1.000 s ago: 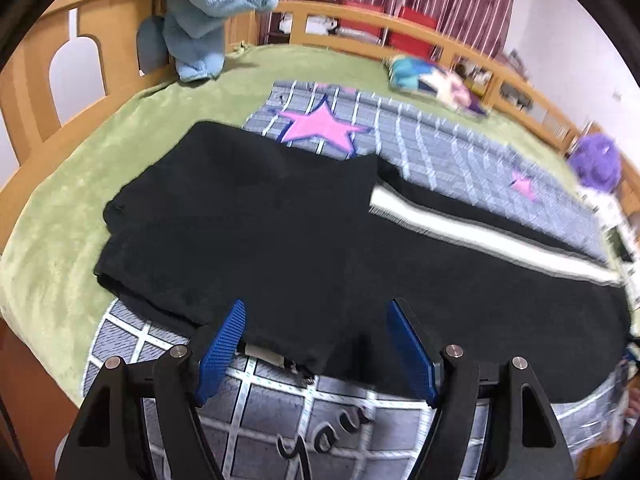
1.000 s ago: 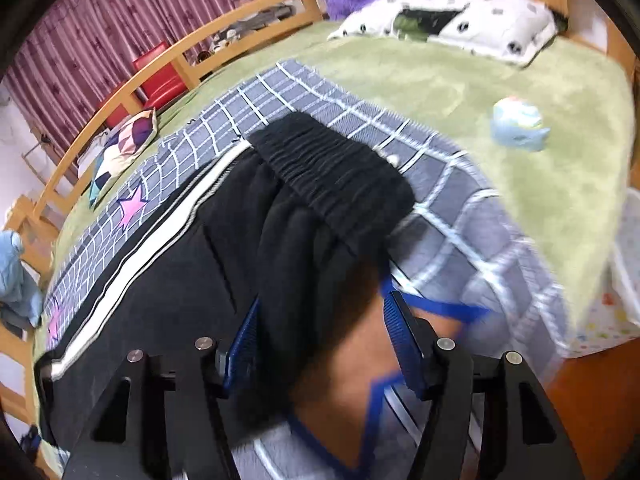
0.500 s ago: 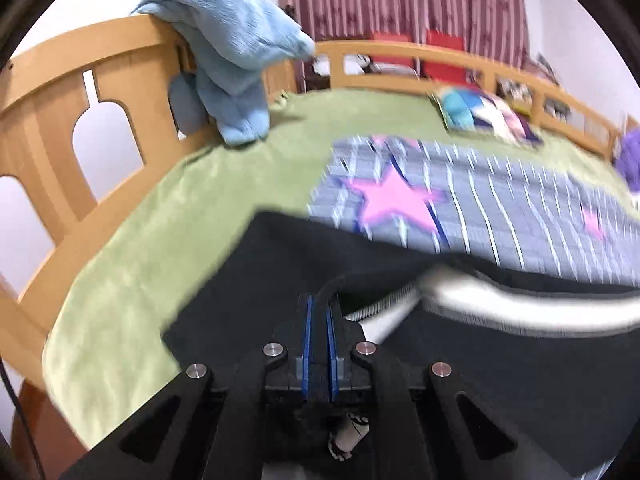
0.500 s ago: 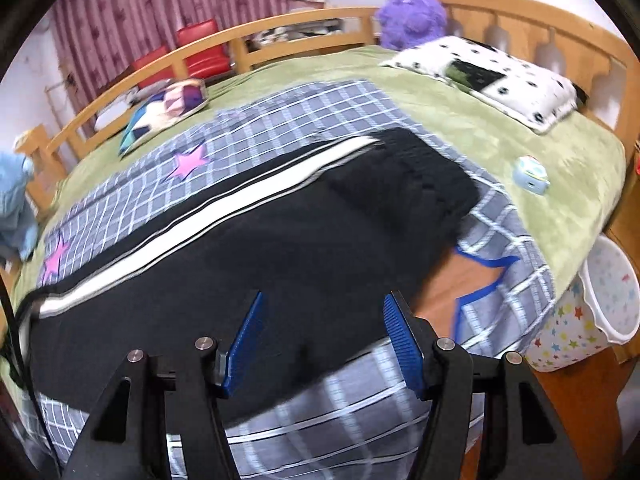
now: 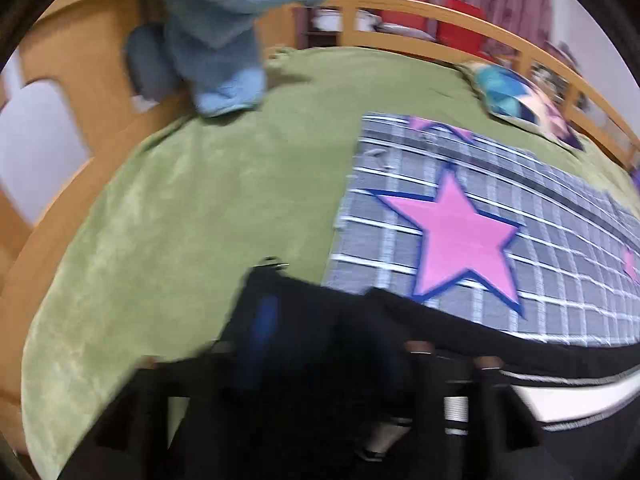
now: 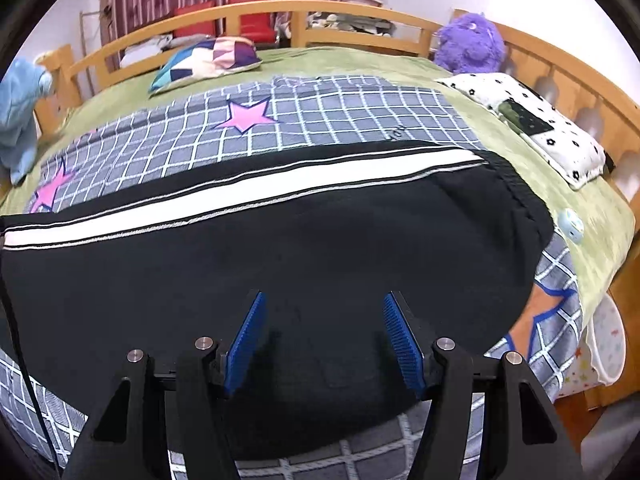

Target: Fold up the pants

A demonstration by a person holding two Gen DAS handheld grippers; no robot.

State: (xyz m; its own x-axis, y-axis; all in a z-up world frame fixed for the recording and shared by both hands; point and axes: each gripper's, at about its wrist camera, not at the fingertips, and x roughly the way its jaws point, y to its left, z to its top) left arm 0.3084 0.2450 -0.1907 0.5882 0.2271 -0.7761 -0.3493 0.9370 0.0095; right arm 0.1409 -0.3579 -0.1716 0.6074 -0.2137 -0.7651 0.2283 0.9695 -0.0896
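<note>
We're over a wooden-railed bed (image 6: 360, 12) with a green cover (image 5: 192, 208); a checked grey sheet with pink stars (image 6: 320, 116) lies across its middle. On that sheet, along the near edge, the black pants (image 6: 280, 256) lie lengthwise, white side stripe on the far side, waistband toward the right near the spotted pillow (image 6: 536, 128).

Progress, as we judge it: the legs appear laid one over the other, so the lengthwise fold looks done. The cuff end at left seems just brought over in the left wrist view, though blur keeps us from saying how neatly it lies. Folding the length into a compact stack remains.

Right gripper (image 6: 324, 336): jaws standing wide, above the black cloth, nothing between the pads.

Left gripper (image 5: 320, 340): badly blurred, jaws opening; dark fabric lies at and around them, but we cannot tell whether any is still pinched.

Small things: blue plush (image 5: 224, 28) on the far-left rail, patchwork cushion (image 6: 208, 60) far, purple plush (image 6: 468, 44) far right.
</note>
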